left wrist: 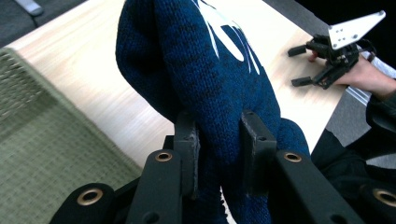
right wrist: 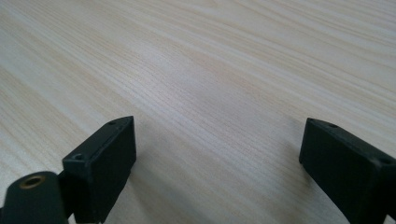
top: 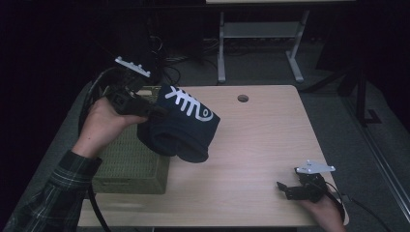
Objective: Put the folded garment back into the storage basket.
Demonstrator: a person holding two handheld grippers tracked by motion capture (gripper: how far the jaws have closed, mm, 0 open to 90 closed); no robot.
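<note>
Presently, held thing: a dark blue knitted garment (top: pixel 181 128) with a white fishbone pattern is held up in the air, over the left part of the table (top: pixel 261 145) and partly over the green woven box (top: pixel 130 162).
Left claw: the left gripper (left wrist: pixel 218 158) is pinched on a fold of the knit; cloth is seen squeezed between the two black jaws in the left gripper view.
Right claw: the right gripper (top: pixel 288 189) is spread wide with nothing between its jaws, and is kept low over bare wood near the front right corner of the table; whether it rests on the wood cannot be told.
Deciding relation: the garment lies up, to the left of and farther out than the right gripper, well apart from it, with open tabletop between them.
Nearer hand: the left hand (top: pixel 101 126) is at the garment; the right hand (top: pixel 325 209) is the far one.
Long axis: the bundle is judged to run from the pinched edge at the left down and rightward, its loose rounded end hanging lowest.
Pointing: the patterned face is turned upward and toward the far right.
Likely need: the free lower end is judged to be the part open to a second grasp.
</note>
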